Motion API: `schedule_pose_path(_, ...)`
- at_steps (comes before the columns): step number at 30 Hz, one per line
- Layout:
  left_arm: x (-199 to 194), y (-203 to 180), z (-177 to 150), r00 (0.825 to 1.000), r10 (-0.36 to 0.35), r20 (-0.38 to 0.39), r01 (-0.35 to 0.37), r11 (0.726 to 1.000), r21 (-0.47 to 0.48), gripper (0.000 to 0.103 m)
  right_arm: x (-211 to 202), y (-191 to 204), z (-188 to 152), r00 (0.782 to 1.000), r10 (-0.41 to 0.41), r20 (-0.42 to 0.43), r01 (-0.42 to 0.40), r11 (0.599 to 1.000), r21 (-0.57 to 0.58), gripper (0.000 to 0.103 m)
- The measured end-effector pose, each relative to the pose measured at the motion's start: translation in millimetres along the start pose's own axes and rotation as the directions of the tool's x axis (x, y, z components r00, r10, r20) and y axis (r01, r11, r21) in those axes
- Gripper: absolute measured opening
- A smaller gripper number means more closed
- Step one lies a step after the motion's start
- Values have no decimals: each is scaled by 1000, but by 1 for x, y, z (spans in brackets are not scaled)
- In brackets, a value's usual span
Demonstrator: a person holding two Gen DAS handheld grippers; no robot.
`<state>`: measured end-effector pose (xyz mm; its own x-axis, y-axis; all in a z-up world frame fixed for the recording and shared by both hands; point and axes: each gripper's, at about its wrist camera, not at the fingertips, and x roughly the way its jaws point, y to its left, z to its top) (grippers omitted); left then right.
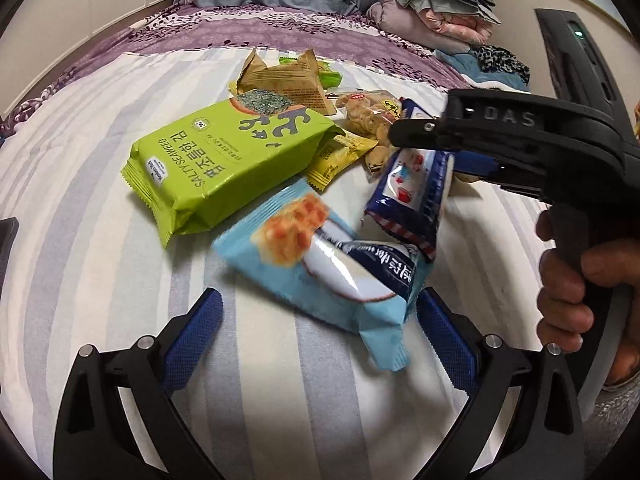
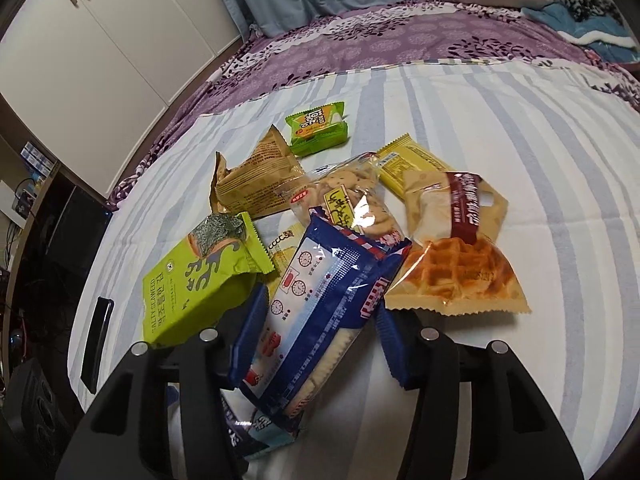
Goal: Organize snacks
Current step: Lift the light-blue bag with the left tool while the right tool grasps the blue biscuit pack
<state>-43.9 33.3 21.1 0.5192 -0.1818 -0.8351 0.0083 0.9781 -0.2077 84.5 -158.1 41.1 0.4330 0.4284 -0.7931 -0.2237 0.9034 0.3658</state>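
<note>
The right gripper [image 2: 316, 340] has its blue pads closed against the two long sides of a dark blue, glossy plastic cracker packet [image 2: 320, 308], which sits between them with its long axis running straight out along the fingers. In the left wrist view the same dark blue packet [image 1: 416, 192] hangs tilted from the right gripper [image 1: 420, 148], its lower end just above a light blue foil snack bag [image 1: 328, 272] printed with a golden pastry.

That light blue bag is the landmark. It lies flat on the striped sheet [image 1: 100, 184], directly ahead of the left gripper [image 1: 316, 332], whose jaws stand wide apart and hold nothing. The bag's near end reaches between the left pads, and its long axis runs diagonally from lower right to upper left. Beyond its far end lies a lime-green foil seaweed pack [image 1: 224, 164]; the dark blue packet overlaps its right edge.

The left hand is plainly the nearer one for this bag. It would probably need to roll a little to square its pads across the bag's narrow width.
</note>
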Motion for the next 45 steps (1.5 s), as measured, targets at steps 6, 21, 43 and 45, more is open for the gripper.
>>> schedule_pose_path(6,8,-5,7,999,-34,-16,35,999,26,99,-25,-12,-5,999,-18,49,20,999,-30,52)
schedule_pose_path(21,24,-36,39,1000,-23,-14,23,1000,5,99,-53,-72,-26,989,-111,95,106,993,56,48)
schedule_pose_path(43,-8,-33,14,999,-9,45,5,996,87,60,-38,-88,-42,996,-83,44,75,985,153,84)
schedule_pose_path(45,-15,-34,16,998,-19,64,12,995,98,60,-36,-86,-41,995,-87,43,80,986,147,84)
